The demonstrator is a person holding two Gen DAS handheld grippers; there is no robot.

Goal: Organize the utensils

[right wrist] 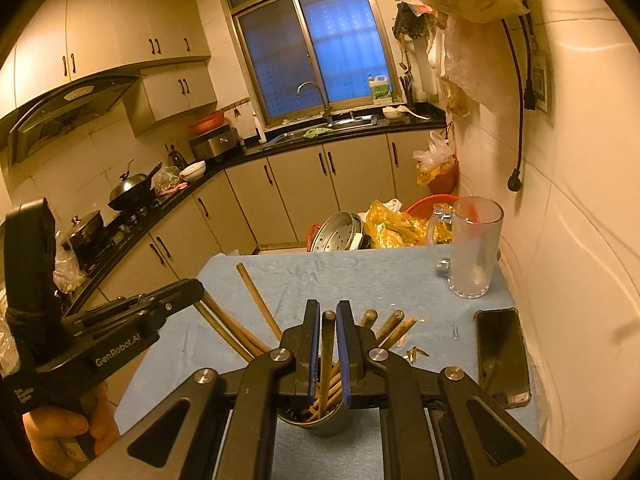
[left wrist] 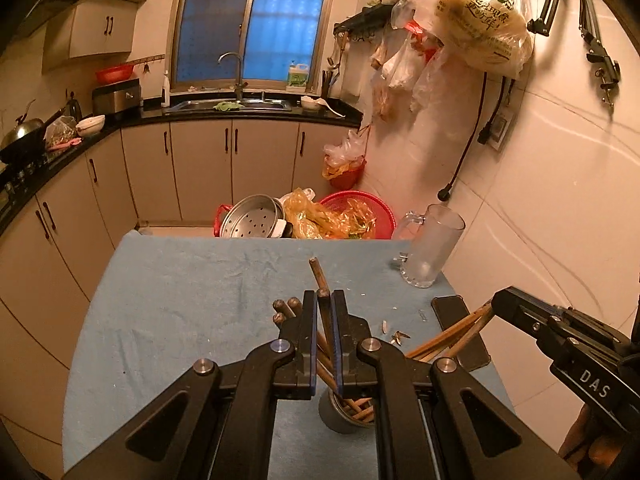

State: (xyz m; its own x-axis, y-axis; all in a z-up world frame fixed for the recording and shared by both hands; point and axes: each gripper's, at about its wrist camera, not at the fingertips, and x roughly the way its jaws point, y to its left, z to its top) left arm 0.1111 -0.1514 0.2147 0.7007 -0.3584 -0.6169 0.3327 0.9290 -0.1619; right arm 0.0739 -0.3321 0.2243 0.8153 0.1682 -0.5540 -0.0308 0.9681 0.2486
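Observation:
A small metal cup (left wrist: 340, 418) (right wrist: 326, 420) stands on the blue cloth close under both grippers, and several wooden chopsticks (left wrist: 286, 308) (right wrist: 394, 326) fan out of it. My left gripper (left wrist: 324, 296) is shut on one chopstick (left wrist: 316, 272) whose lower end reaches into the cup. In the right wrist view the left gripper (right wrist: 198, 286) comes in from the left with chopsticks at its tip. My right gripper (right wrist: 328, 306) stands over the cup, open by a narrow gap, with an upright chopstick (right wrist: 329, 344) between its pads. The left wrist view shows the right gripper (left wrist: 498, 300) at the right.
A glass mug (left wrist: 432, 248) (right wrist: 474, 248) stands at the table's far right corner. Beside the wall lies a dark phone (left wrist: 460, 332) (right wrist: 502, 356), with small shells (right wrist: 414, 354) next to it. Beyond the table's far edge sit a metal steamer (left wrist: 252, 220) and a red basket (left wrist: 384, 212).

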